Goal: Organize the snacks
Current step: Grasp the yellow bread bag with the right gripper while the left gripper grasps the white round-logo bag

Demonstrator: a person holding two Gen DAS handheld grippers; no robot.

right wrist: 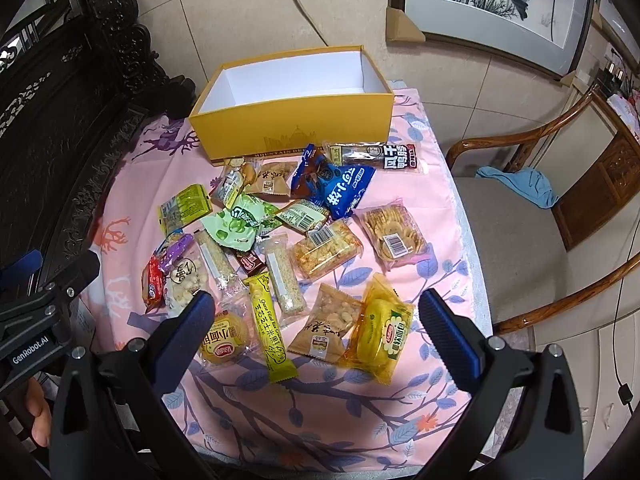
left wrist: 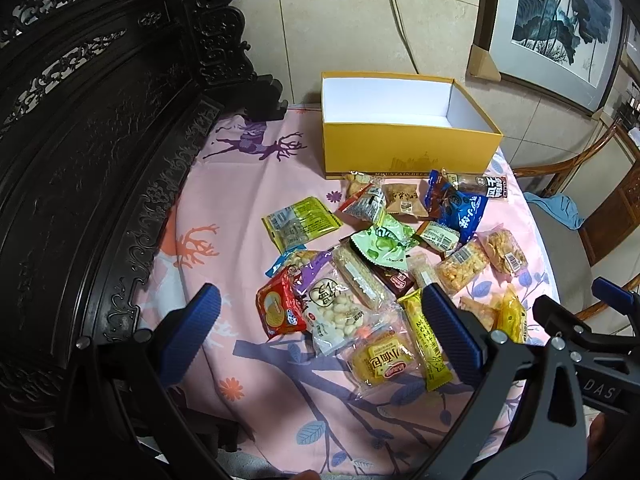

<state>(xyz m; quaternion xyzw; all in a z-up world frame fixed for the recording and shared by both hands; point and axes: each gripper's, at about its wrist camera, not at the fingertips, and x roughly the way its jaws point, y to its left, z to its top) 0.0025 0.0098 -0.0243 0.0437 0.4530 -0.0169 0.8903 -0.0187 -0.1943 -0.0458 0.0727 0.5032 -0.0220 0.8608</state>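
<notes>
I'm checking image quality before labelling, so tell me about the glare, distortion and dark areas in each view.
Left wrist view: strong fisheye bending of the carved dark furniture, which stays underexposed; mild glare on the clear bread wrapper; the snacks are sharp. Right wrist view: the wall tiles and the chair curve toward the edges; sheen on the yellow cake packet; black vignette corners; the yellow box is evenly lit.

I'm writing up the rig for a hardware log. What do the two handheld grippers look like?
Both match: black angular frames with silver screws, each ending in two blue ribbed pads that form the jaws. The left gripper shows pads in its own view; its body carries white "GenRobot.AI" lettering in the right wrist view. The right gripper body shows letters "DAS". No cables or sleeves are visible.
</notes>
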